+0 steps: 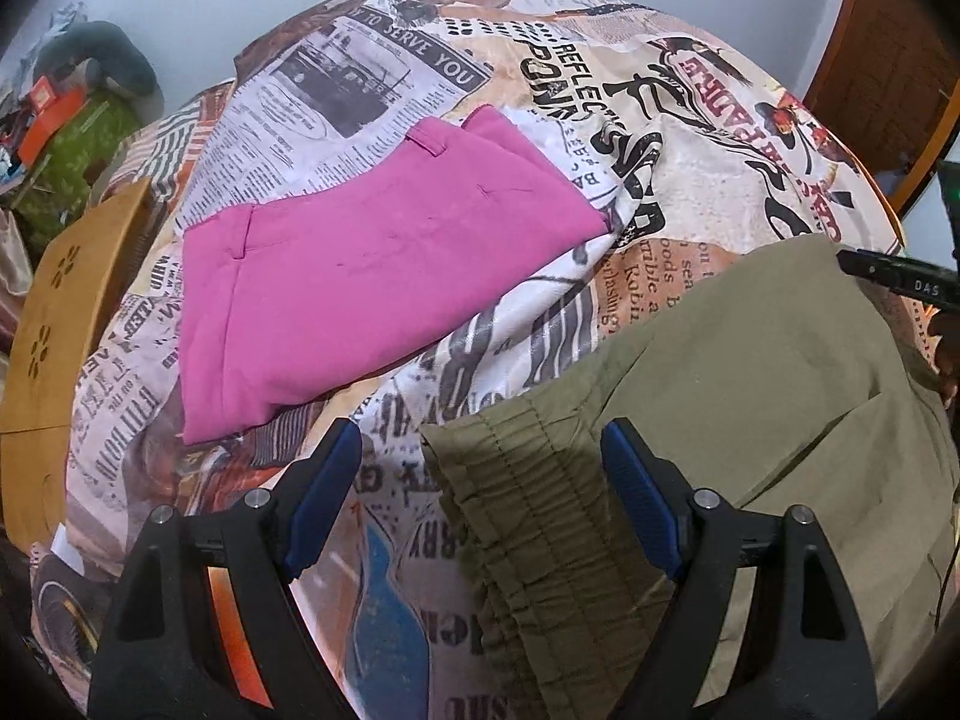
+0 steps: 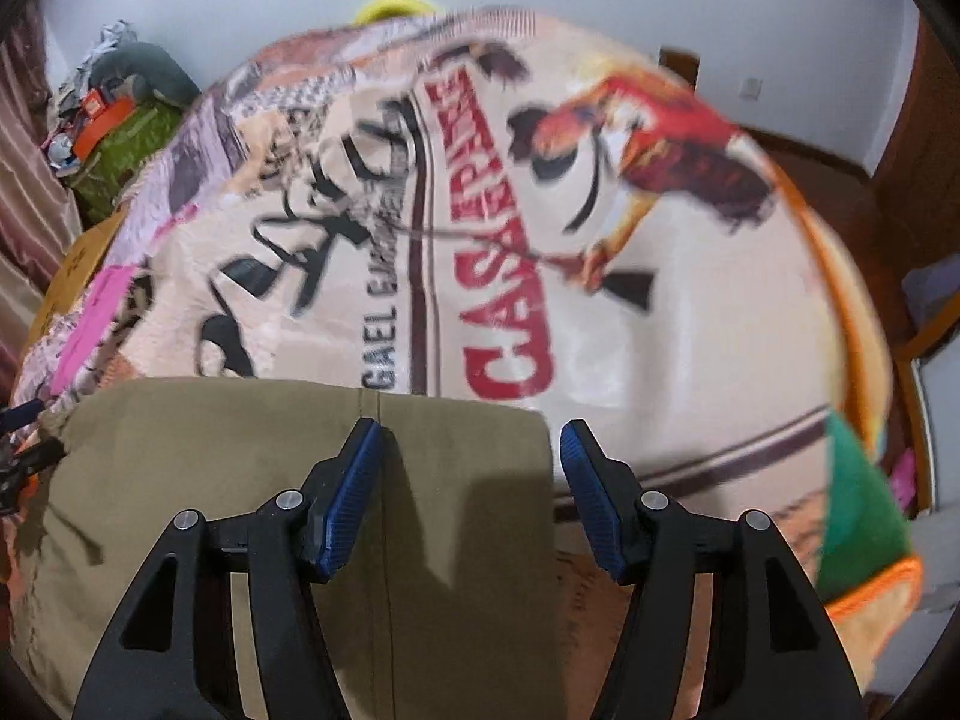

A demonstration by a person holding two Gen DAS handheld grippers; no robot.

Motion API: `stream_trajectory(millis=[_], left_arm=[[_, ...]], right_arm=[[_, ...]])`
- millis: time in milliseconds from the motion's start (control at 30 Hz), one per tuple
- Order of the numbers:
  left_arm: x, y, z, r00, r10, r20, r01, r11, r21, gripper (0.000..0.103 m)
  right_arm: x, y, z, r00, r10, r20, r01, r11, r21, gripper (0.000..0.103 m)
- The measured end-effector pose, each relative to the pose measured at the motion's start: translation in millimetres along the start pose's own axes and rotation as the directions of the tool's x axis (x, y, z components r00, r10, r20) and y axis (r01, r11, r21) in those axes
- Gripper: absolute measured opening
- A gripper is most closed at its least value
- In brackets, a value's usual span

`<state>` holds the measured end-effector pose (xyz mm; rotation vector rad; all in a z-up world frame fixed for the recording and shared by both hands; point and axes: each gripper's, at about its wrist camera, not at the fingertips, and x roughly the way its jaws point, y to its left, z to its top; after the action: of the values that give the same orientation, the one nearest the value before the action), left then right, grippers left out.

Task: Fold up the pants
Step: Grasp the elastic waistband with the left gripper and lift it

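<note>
While both fingers gape, left gripper (image 1: 480, 450) straddles olive pants (image 1: 750, 372) waistband; right gripper (image 2: 471, 450) straddles edge, nothing gripped.

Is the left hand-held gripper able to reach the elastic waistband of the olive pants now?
Probably yes. The left hand-held gripper is open just above the elastic waistband of the olive pants, and nothing lies between them.

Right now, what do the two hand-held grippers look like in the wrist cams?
Both match: the left hand-held gripper and right hand-held gripper have matte black angular frames with triangular cut-outs, silver pivot pins, and ribbed blue pads on the fingers. A black part at the left view's right edge reads "DAS". No sleeves visible.
</note>
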<state>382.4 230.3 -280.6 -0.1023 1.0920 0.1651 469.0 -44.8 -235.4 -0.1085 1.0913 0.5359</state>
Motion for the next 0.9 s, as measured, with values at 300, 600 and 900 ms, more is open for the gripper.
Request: stream_trajectory(millis=[300, 600, 900], left_arm=[[1.8, -12.3, -1.5, 1.000, -0.013, 0.008, 0.013, 1.000, -0.018, 0.056], [-30.3, -17.3, 8.5, 0.993, 0.051, 0.102, -0.053, 0.998, 0.017, 0.051], [-92.1, -14.0, 34.5, 0.970, 0.057, 0.237, -0.055, 0.998, -0.014, 0.050]], right_arm=[[-6.2, -0.4, -9.2, 0.999, -0.037, 0.032, 0.037, 0.999, 0.008, 0.012], [-46.3, 11.3, -2.7, 0.981, -0.097, 0.171, 0.108, 0.992, -0.061, 0.011], [-129.7, 30.9, 35.2, 0.925, -0.114, 0.363, 0.150, 0.986, -0.073, 0.010]])
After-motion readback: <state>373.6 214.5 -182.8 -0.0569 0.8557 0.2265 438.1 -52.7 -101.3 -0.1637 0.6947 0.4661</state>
